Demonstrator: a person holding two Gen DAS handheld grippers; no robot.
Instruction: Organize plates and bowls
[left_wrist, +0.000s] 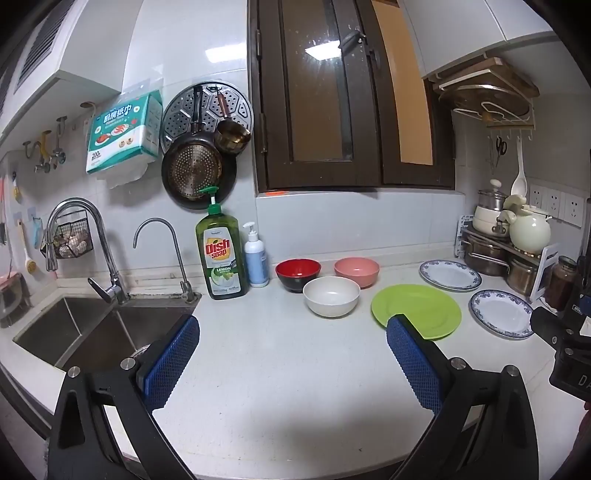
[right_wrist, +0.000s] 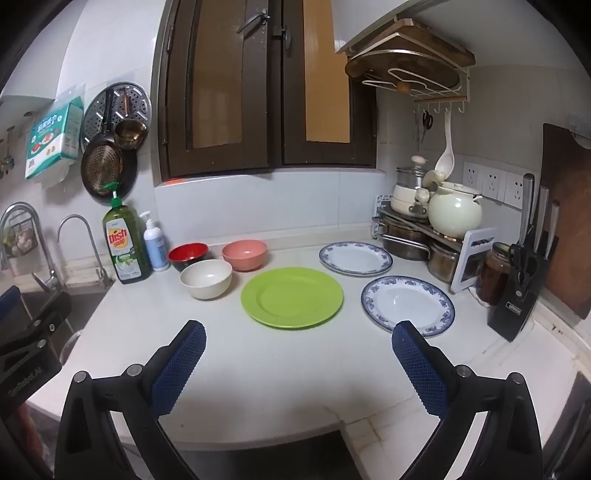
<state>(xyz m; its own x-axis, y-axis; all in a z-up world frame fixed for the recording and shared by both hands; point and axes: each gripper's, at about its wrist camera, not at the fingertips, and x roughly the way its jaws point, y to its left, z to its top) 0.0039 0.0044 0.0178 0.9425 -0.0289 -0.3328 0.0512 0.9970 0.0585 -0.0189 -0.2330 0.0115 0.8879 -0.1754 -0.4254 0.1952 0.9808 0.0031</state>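
Both tools wide apart, nothing between the pads: left tool (left_wrist: 291, 363) and right tool (right_wrist: 299, 365) hover over bare tabletop (right_wrist: 280, 387), short of the dishes. Nothing stacked yet. Three bowls cluster near the dish soap bottle (right_wrist: 123, 243): red bowl (right_wrist: 188, 255), pink bowl (right_wrist: 244, 254), white bowl (right_wrist: 206, 277), close but apart. Green plate (right_wrist: 291, 297) sits centre; two blue-rimmed plates (right_wrist: 408, 305) (right_wrist: 355, 257) lie to its right, near the pot rack. I'd guess like goes with like, so nesting bowls comes first.

Three bowls, red-and-black (right_wrist: 188, 254), pink (right_wrist: 244, 254) and white (right_wrist: 206, 277), stood upright at ten o'clock of a green plate (right_wrist: 291, 297), two blue-rimmed plates (right_wrist: 355, 258) (right_wrist: 407, 305) lying flat at two and three o'clock.
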